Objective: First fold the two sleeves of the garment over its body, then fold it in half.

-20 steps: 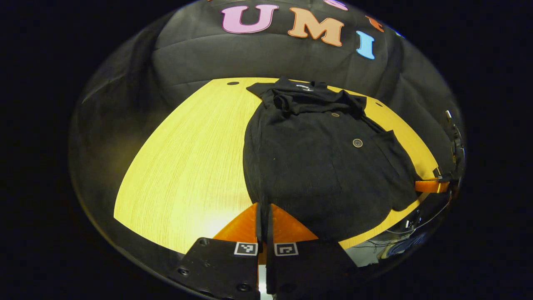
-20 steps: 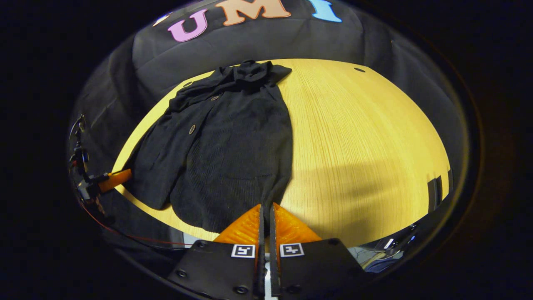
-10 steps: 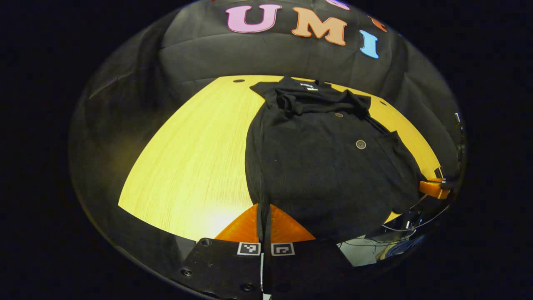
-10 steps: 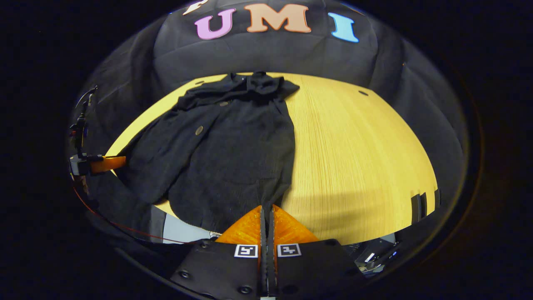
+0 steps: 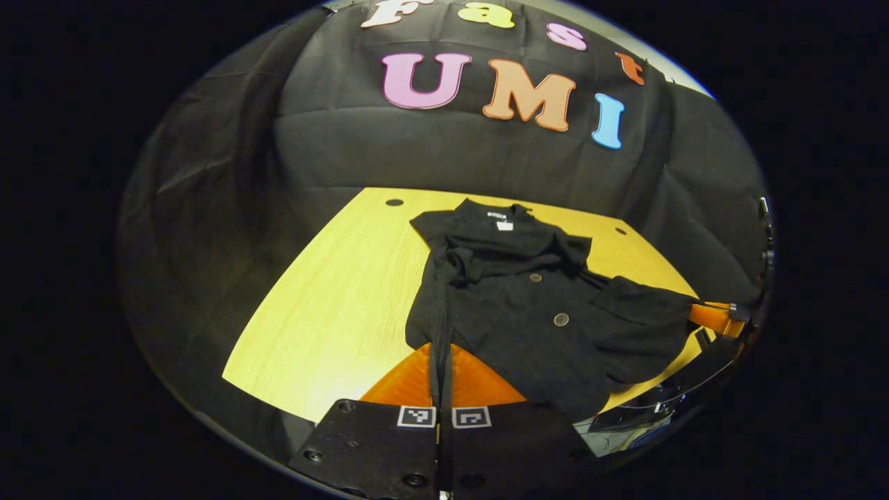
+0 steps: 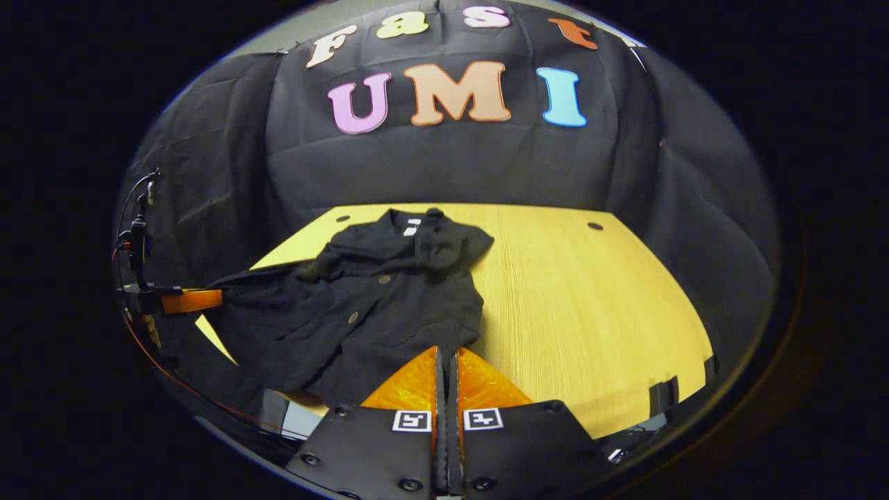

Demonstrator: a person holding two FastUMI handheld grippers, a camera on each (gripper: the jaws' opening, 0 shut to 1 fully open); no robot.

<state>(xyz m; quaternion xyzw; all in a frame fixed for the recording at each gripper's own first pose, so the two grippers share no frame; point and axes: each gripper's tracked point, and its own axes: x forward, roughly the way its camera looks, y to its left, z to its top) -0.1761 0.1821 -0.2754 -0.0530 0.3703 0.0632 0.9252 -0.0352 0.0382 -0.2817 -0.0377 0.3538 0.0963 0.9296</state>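
A black buttoned garment [image 5: 528, 305] lies on the wooden table [image 5: 326, 298], collar at the far side, sleeves folded onto its body. My left gripper [image 5: 441, 349] is shut on one near corner of the hem, which hangs lifted off the table. In the right gripper view the garment [image 6: 375, 305] spreads to the left, and my right gripper [image 6: 446, 355] is shut on the other hem corner. Each view catches the other gripper far off: the right gripper [image 5: 715, 316] at the right edge, the left gripper [image 6: 191, 300] at the left edge. The hem sags between them.
Black cloth walls the booth behind and beside the table. Bare tabletop [image 6: 590, 298] stretches to the right of the garment in the right gripper view. Small round holes [image 6: 594, 226] sit near the table's far corners. A cable [image 6: 208, 392] trails below the front edge.
Both grippers have risen and tilted up, lifting the hem off the table. The garment's near half now hangs raised and looks shorter, and more of the back wall shows.
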